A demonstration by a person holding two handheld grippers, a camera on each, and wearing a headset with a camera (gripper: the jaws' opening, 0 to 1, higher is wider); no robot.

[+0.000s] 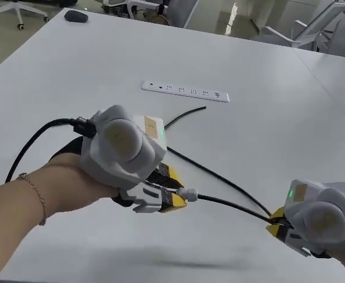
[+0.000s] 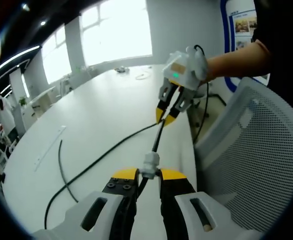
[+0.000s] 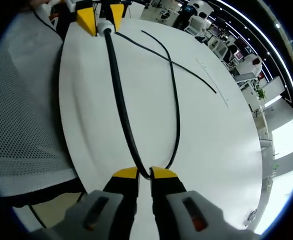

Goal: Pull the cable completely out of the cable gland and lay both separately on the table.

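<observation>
Both clamped — left tool [image 2: 149, 176] on cable gland [image 2: 150, 162], right tool [image 3: 143, 174] on cable [image 3: 117, 85], well apart.

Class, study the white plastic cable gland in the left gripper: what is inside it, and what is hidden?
A thin black cable enters the white plastic cable gland, which the left gripper clamps. The cable stretch inside is covered by the gland's body and the jaws.

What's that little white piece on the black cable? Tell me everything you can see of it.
The cable gland is a small, white, roundish fitting that looks like plastic. It sits pinched between the yellow tips of the left gripper. The black cable runs through it and stretches on to the right gripper.
</observation>
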